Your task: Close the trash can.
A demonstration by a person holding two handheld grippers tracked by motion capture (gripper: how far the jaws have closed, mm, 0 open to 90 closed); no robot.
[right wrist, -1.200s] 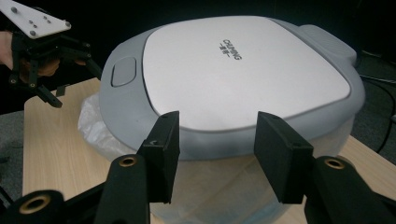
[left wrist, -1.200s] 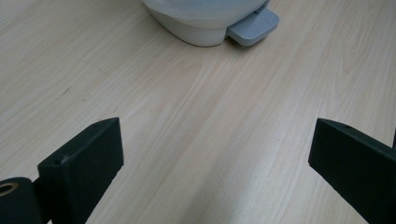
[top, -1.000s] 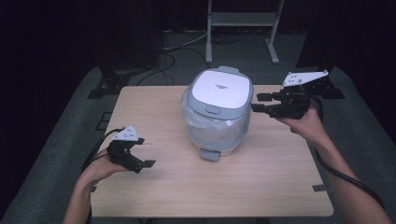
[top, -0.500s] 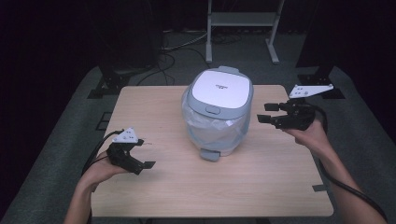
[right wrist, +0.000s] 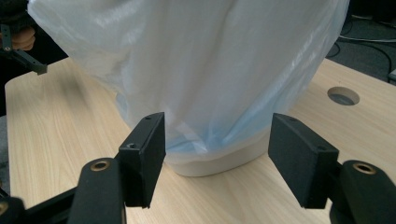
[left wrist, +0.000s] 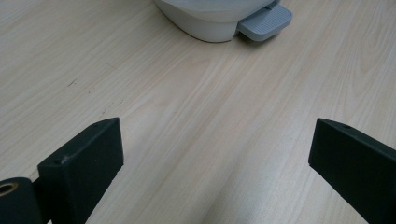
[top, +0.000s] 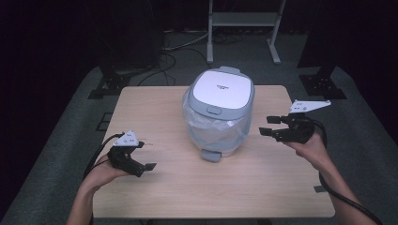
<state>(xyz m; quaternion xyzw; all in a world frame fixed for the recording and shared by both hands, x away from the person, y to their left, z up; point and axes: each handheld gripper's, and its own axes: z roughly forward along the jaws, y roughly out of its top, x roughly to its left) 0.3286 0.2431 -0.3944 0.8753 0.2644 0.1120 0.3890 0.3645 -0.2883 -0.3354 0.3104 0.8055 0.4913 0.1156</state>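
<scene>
The right gripper (top: 271,126) is held above the table's right side with its jaws spread wide and empty, aimed at the flank of the pedal bin (top: 219,112), near it but not touching. In the right gripper view the translucent plastic liner bag (right wrist: 201,70) drapes over the bin's wall almost to the base, hanging just beyond the jaws. The left gripper (top: 146,165) rests low over the wooden table (top: 197,187) at the front left, well apart from the bin, jaws likewise wide with nothing between them. The bin stands upright at the table's centre, its white lid (top: 221,89) shut; its contents cannot be seen. The grey foot pedal (left wrist: 264,19) projects from the base toward the person.
</scene>
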